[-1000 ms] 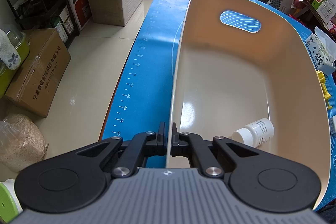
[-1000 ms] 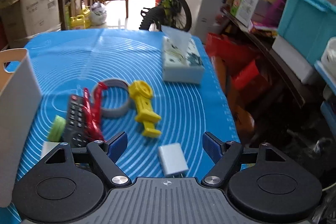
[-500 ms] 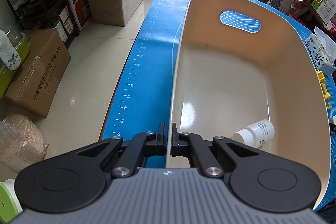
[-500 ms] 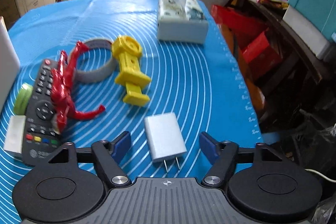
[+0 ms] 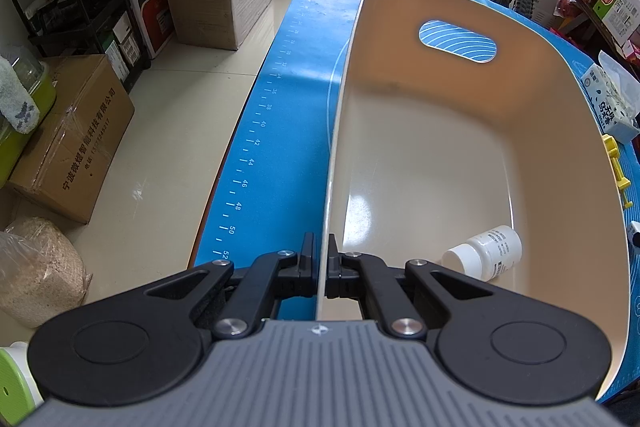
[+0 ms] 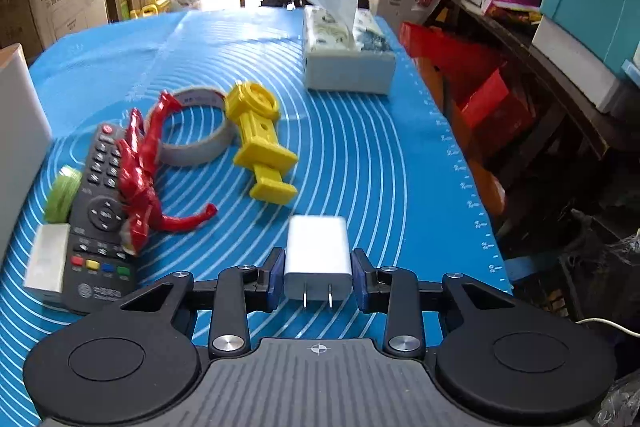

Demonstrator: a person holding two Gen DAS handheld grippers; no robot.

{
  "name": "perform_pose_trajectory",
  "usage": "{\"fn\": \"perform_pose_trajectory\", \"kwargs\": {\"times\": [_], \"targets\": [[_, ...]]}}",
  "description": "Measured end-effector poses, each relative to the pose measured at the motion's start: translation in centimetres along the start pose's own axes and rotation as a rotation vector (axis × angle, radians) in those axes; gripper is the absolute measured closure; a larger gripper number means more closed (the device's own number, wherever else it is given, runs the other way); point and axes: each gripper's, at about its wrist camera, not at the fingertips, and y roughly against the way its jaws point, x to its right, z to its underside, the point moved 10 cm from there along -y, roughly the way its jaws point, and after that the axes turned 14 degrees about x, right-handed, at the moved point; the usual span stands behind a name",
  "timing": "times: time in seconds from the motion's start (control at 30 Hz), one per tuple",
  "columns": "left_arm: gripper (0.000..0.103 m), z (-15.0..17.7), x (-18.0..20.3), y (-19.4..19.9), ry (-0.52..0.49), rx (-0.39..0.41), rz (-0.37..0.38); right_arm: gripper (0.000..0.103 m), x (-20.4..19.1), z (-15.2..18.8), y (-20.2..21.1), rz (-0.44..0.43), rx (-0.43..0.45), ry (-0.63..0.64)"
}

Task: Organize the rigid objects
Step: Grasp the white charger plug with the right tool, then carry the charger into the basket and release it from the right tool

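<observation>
My left gripper (image 5: 323, 247) is shut on the near left wall of a cream plastic bin (image 5: 560, 59) standing on the blue mat (image 5: 272, 147). A white pill bottle (image 5: 486, 253) lies on its side in the bin's near right corner. In the right wrist view, a white plug charger (image 6: 318, 251) lies flat on the mat with its prongs toward me. My right gripper (image 6: 318, 275) straddles it, its jaws closing, and the blue pads touch the charger's two sides.
Left of the charger lie a yellow plastic toy (image 6: 262, 143), a tape ring (image 6: 192, 147), a red toy (image 6: 144, 171), a black remote (image 6: 98, 215), a green spool (image 6: 62, 193) and a small white block (image 6: 48, 261). A tissue box (image 6: 346, 61) stands farther back. The bin's wall (image 6: 18, 115) rises at the left edge.
My right gripper has sunk toward the mat and its jaws have narrowed from wide apart to either side of the charger. The left gripper and the bin have not moved.
</observation>
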Motion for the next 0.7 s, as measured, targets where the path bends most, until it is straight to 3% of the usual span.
{"fn": "perform_pose_trajectory", "kwargs": {"times": [0.4,0.7], "targets": [[0.099,0.0,0.0,0.0,0.002,0.000,0.000,0.061,-4.3,-6.4,4.9,-0.089,0.105,0.029],[0.099,0.0,0.0,0.0,0.002,0.000,0.001,0.061,-13.2,-12.1,9.0,-0.270,0.190,0.125]]}}
